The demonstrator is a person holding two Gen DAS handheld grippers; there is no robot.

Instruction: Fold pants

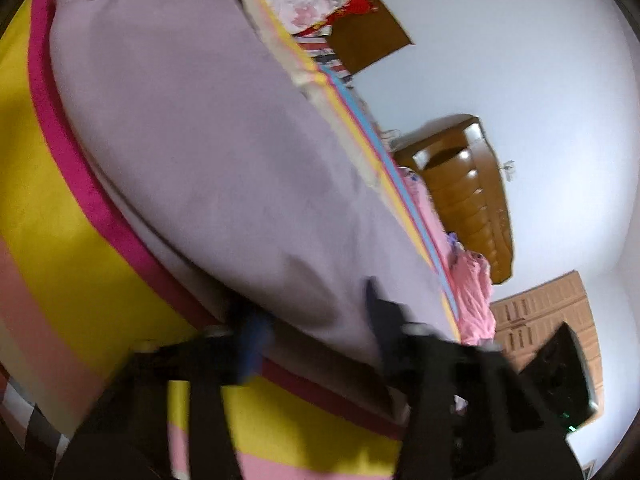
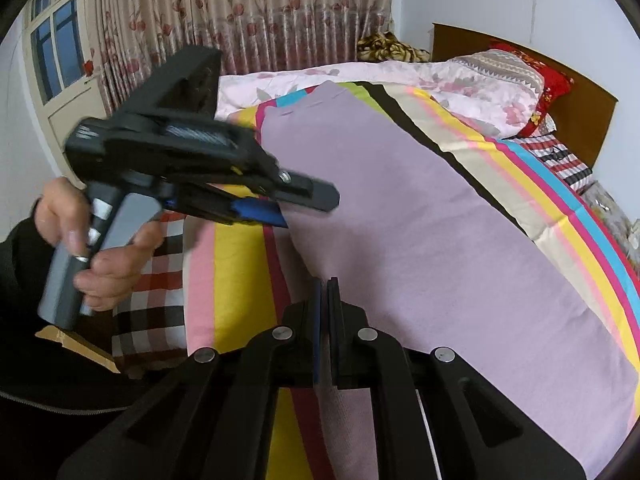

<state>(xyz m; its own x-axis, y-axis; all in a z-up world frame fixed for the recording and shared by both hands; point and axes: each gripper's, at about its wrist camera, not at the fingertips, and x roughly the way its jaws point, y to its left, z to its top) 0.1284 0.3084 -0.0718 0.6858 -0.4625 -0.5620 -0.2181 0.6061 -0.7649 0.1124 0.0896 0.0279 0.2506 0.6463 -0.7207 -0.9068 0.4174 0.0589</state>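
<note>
On the bed, beside the pants: both tools, at the garment's near left edge.
Right tool (image 2: pixel 325 292): clenched, pads pressed flat together with only a thin seam between; its tips sit on the near edge of the pants, and whether cloth is pinched in the seam cannot be told.
Left tool (image 2: pixel 308 210): blurred, tips at the left edge of the pants, farther up than the right tool; jaws look nearly together in the right wrist view, apart in its own blurred view (image 1: pixel 316 320), so its state cannot be told.
Left hand (image 2: pixel 96 240): wrapped round the grey handle, dark sleeve behind, left of the pants.
Pants (image 2: pixel 420 240): lilac, spread flat and lengthwise.
Bed (image 2: pixel 240 280): striped sheet under the pants; floral quilt (image 2: pixel 360 76) beyond them.
</note>
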